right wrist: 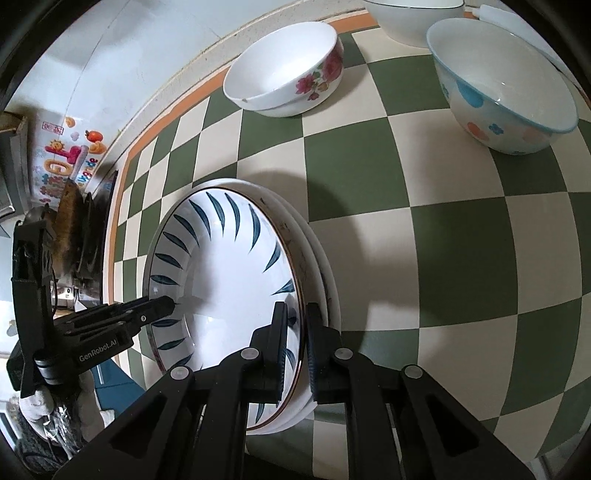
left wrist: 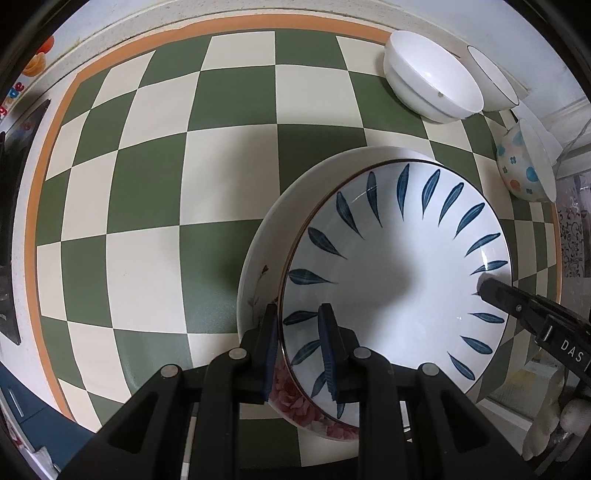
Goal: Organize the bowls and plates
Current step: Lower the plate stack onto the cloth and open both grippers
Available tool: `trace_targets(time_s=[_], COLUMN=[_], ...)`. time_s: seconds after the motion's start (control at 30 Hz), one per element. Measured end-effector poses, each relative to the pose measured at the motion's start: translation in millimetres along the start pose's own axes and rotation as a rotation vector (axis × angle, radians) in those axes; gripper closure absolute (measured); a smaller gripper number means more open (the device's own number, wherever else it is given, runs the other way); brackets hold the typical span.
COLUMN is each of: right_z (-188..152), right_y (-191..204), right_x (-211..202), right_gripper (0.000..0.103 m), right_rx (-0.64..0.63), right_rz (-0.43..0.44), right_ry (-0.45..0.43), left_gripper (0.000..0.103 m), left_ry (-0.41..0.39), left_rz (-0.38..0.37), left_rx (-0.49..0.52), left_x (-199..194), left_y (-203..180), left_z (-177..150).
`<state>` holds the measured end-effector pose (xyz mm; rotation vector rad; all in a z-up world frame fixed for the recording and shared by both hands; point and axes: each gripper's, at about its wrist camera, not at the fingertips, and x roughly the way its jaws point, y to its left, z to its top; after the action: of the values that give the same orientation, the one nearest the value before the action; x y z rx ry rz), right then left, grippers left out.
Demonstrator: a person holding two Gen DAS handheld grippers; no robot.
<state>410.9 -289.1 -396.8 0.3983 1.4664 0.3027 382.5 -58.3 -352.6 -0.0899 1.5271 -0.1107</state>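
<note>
A white plate with blue leaf marks [left wrist: 399, 280] lies on top of a white plate with pink roses [left wrist: 266, 243]; the stack also shows in the right wrist view [right wrist: 229, 280]. My left gripper [left wrist: 297, 354] is shut on the near rim of the blue-leaf plate. My right gripper [right wrist: 297, 350] is shut on the opposite rim of the same plate, one finger inside and one outside. The right gripper's tip shows in the left wrist view [left wrist: 491, 290], the left gripper's in the right wrist view [right wrist: 159, 306].
On the green and cream checkered table [left wrist: 229, 170] stand a white bowl with red flowers [right wrist: 284, 70], a bowl with blue and orange spots [right wrist: 506, 88] and a plain white bowl [right wrist: 413, 14]. Dark clutter [right wrist: 74, 236] lies past the table's left edge.
</note>
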Motion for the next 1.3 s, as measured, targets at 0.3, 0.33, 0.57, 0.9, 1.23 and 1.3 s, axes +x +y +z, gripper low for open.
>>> trace_targets(time_s=[0.3, 0.33, 0.57, 0.9, 1.23, 1.3], right_z=[1.0, 0.9, -2.2, -9.3, -38.0, -52.2], right_y=[-5.4, -5.8, -6.2, 8.4, 42.4, 53.6], right_x=[1.6, 1.6, -1.4, -14.4, -55.7, -73.5], right_gripper=[0.09, 0.09, 0.09, 0.09, 0.088, 0.081], right_rx=[0.053, 0.053, 0.042, 0.016, -0.025, -0.038], right_rz=[0.02, 0.023, 0.024, -0.068, -0.153, -0.157], right_ry=[0.042, 0.045, 0.053, 0.015, -0.084, -0.118], left_gripper=[0.084, 0.084, 0.084, 0.084, 0.083, 0.083], left_ry=[0.001, 0.001, -0.009, -0.025, -0.157, -0.203], left_rz=[0.0, -0.001, 0.01, 0.013, 0.05, 0.056], left_rx=[-0.043, -0.049, -0.083, -0.089, -0.021, -0.002], left_x=[-2.2, -3.4, -7.5, -17.2, -67.7, -88.9], left_y=[3.2, 4.7, 6.2, 4.4, -12.4, -17.5], left_z=[1.6, 0.5, -5.2, -19.4, -48.9, -62.3])
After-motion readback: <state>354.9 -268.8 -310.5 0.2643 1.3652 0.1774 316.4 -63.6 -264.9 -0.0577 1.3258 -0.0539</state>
